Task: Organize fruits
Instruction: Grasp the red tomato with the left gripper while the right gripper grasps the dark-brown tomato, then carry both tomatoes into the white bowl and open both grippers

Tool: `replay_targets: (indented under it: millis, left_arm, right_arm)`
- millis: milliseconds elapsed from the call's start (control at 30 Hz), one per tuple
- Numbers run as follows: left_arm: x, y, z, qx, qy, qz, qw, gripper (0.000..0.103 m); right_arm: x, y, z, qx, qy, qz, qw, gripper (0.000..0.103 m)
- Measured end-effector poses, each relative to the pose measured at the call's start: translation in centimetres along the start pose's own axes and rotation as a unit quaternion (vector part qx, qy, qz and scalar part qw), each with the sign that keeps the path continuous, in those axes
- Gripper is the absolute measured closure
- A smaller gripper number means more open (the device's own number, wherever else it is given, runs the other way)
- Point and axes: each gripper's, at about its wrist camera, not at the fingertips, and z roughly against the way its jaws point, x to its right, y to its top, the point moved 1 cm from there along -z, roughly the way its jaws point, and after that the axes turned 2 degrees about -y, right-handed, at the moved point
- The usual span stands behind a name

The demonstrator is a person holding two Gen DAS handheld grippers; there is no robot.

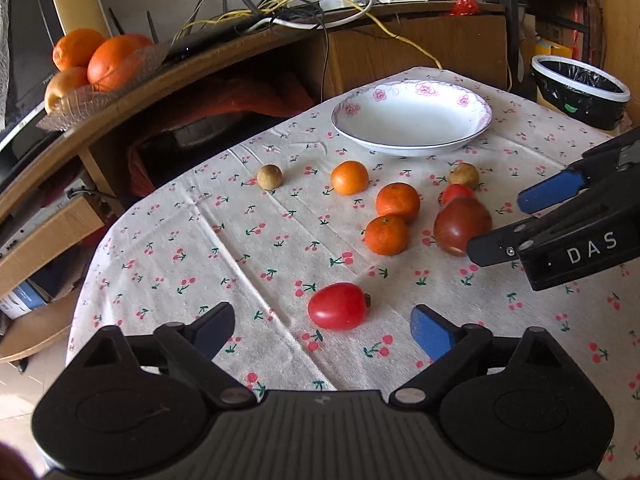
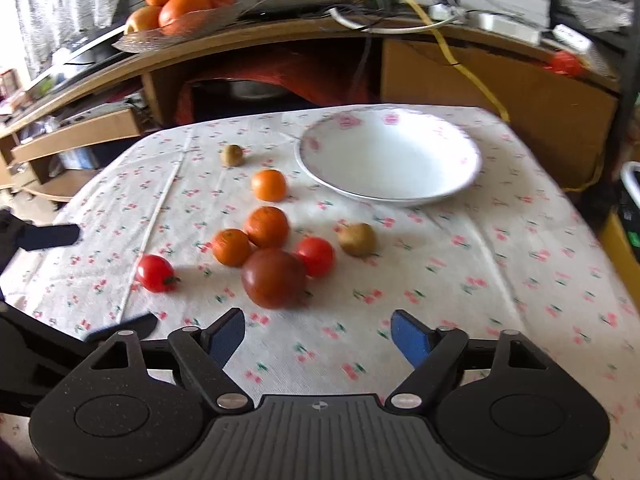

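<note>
On the bench (image 1: 160, 248), cherry-print cloth, loose fruit lies near an empty white bowl (image 1: 412, 118). Left tongs (image 1: 322, 328) gape wide, nothing gripped; small red tomato (image 1: 338, 306) sits on the cloth between the two pads, not touched. Right tongs (image 2: 318, 334) also apart, empty; big dark tomato (image 2: 274, 278) lies just ahead of the left pad, touching a tangerine (image 2: 231, 247) and another red tomato (image 2: 316, 256). Two more tangerines and two small brown fruits lie scattered toward the bowl.

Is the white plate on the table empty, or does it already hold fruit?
Empty. The plate shows only its bare white inside in both views, and every fruit, such as the dark tomato, lies on the tablecloth.
</note>
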Motion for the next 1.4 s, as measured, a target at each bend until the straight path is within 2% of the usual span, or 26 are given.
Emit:
replay_targets:
  millis: [200, 267, 333, 400, 467, 633, 733, 833, 933, 1100, 1400]
  left_arm:
    - [-0.3, 0.3, -1.2, -0.004, -0.013, 0.007, 0.9999, 0.011]
    - [-0.5, 0.4, -1.7, -0.012, -0.026, 0.014, 0.9995, 0.022]
    - [-0.7, 0.4, -1.8, -0.014, -0.038, 0.027, 0.9988, 0.027]
    - [-0.8, 0.5, -1.9, -0.016, -0.045, 0.032, 0.9984, 0.032]
    - [-0.9, 0.6, -1.9, -0.018, -0.058, 0.040, 0.9974, 0.044]
    - [-0.5, 0.9, -1.7, -0.025, -0.061, 0.031, 0.9973, 0.052]
    - [-0.5, 1.3, -1.6, -0.029, -0.058, 0.029, 0.9974, 0.058]
    - [-0.8, 1.6, -1.5, -0.035, -0.066, 0.037, 0.9965, 0.059]
    - [-0.2, 1.4, -1.6, -0.041, -0.056, 0.016, 0.9975, 0.058]
    - [-0.2, 1.3, -1.7, -0.041, -0.053, 0.021, 0.9975, 0.058]
    - [-1.1, 2.2, -1.0, -0.045, -0.075, 0.066, 0.9940, 0.060]
  right_arm:
    - [-0.2, 1.1, -1.9, -0.011, 0.035, 0.015, 0.999, 0.045]
    - [-0.4, 1.4, -2.4, -0.017, 0.041, 0.022, 0.999, 0.047]
    - [-0.5, 1.5, -2.9, -0.021, 0.048, 0.023, 0.998, 0.049]
    - [-0.7, 1.6, -3.3, -0.026, 0.054, 0.026, 0.998, 0.056]
    - [-1.0, 1.6, -3.6, -0.028, 0.057, 0.032, 0.997, 0.058]
    - [-1.0, 1.7, -3.6, -0.028, 0.065, 0.039, 0.997, 0.069]
    - [-0.9, 1.7, -3.5, -0.030, 0.069, 0.034, 0.997, 0.070]
    - [-0.8, 1.6, -3.3, -0.031, 0.071, 0.031, 0.996, 0.070]
    - [-0.4, 1.7, -3.1, -0.034, 0.073, 0.021, 0.997, 0.070]
    - [0.0, 1.7, -2.0, -0.027, 0.066, 0.016, 0.997, 0.070]
    - [0.2, 1.9, 0.5, -0.026, 0.039, 0.014, 0.999, 0.070]
